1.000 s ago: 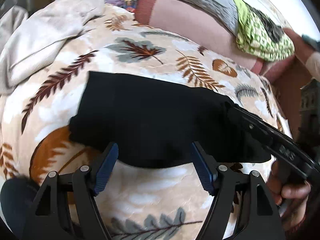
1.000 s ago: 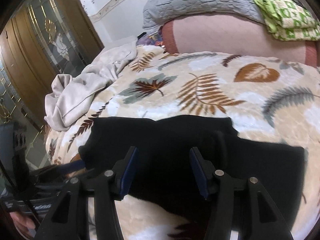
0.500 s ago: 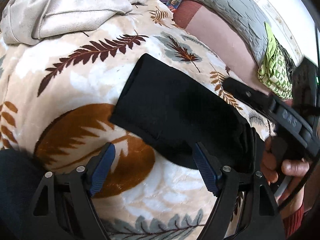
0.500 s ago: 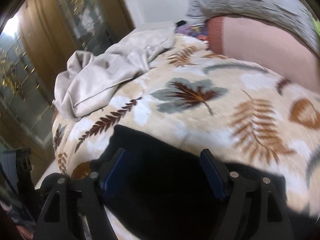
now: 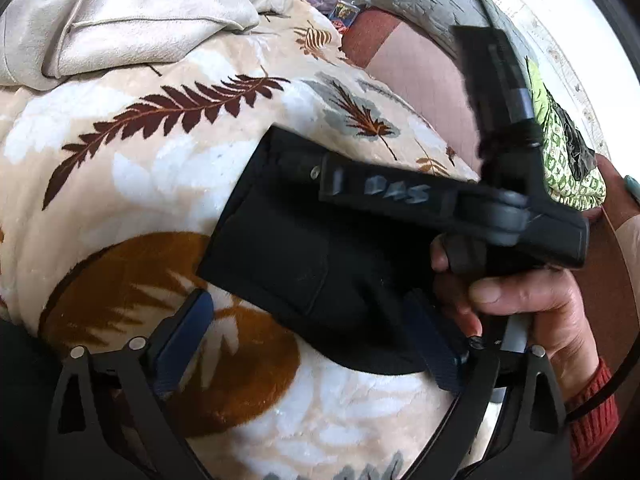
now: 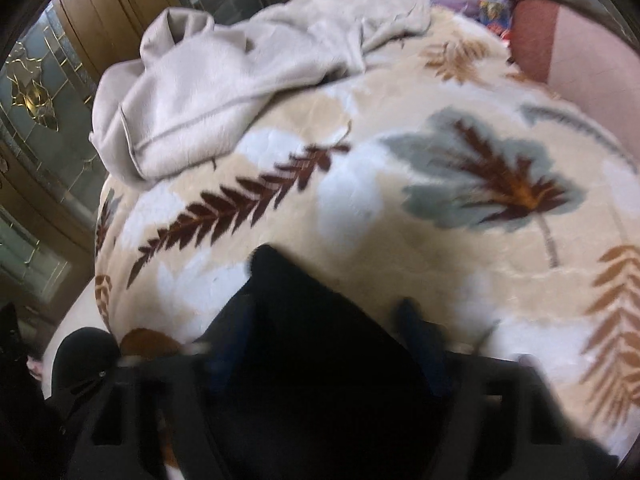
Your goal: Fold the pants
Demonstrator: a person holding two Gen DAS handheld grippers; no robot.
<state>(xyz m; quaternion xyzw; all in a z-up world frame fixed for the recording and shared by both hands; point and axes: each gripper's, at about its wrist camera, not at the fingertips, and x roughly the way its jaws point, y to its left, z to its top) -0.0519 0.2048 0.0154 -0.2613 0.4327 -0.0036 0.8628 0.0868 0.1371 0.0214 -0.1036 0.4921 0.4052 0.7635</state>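
The black pants [image 5: 288, 248] lie folded into a compact rectangle on a leaf-print blanket [image 5: 132, 168]. My left gripper [image 5: 312, 336] is open, low over the blanket, its right finger at the pants' near edge. The right gripper's body [image 5: 448, 204] reaches across the pants from the right, held by a hand [image 5: 516, 300]. In the blurred right wrist view, the right gripper [image 6: 324, 336] is open, its fingers straddling the pants [image 6: 304, 360] from above.
A crumpled beige garment [image 5: 132, 20] lies at the bed's far left and also shows in the right wrist view [image 6: 240, 68]. Pink and grey pillows [image 5: 416, 68] and a green patterned cloth [image 5: 560, 148] sit at the far right. A wooden glazed door [image 6: 44, 92] stands beyond the bed.
Both grippers have swung left and closer to the pants. The right gripper has moved over the pants, across the left wrist view. The pants now look like a narrower fold.
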